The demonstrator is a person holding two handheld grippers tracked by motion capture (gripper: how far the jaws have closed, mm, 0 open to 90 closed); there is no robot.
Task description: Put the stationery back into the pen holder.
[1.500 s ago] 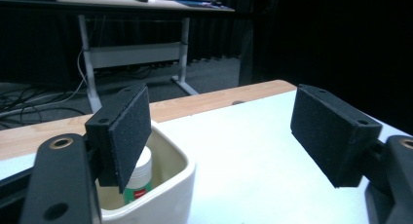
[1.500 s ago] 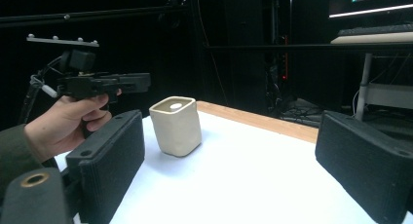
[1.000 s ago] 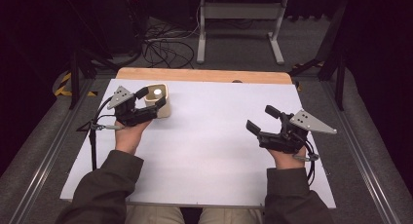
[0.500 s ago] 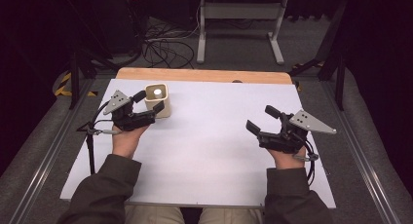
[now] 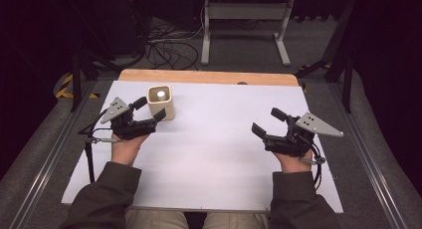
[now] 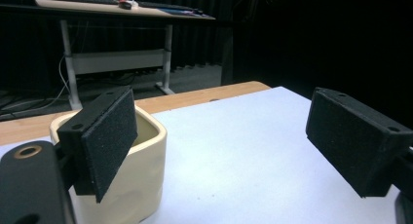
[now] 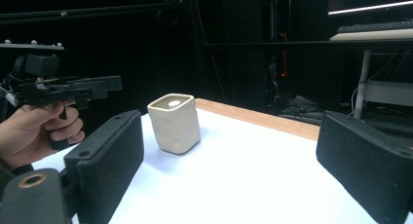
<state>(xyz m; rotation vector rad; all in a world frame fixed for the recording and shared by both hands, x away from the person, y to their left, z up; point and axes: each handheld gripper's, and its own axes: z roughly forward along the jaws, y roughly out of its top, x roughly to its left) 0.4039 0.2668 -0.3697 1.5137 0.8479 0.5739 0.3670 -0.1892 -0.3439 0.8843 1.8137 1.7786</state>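
A cream square cup (image 5: 160, 103) stands upright on the white sheet (image 5: 219, 144) at the back left, with a small white object (image 5: 160, 94) inside. My left gripper (image 5: 150, 109) is open just short of the cup, with nothing between its pads. In the left gripper view the cup (image 6: 141, 175) sits partly behind the left-hand jaw of that gripper (image 6: 224, 141). My right gripper (image 5: 266, 121) is open and empty at the right, well away from the cup. The right gripper view (image 7: 229, 170) looks across at the cup (image 7: 175, 124) and the left gripper (image 7: 97, 85).
A wooden table edge (image 5: 209, 77) runs along the back of the sheet. Beyond it are floor cables (image 5: 164, 45) and a grey desk frame (image 5: 244, 20). Bare sheet lies between the two hands.
My left gripper has drawn back toward the person, off the cup it stood against a second ago. The cup stays in place. The right gripper has not moved.
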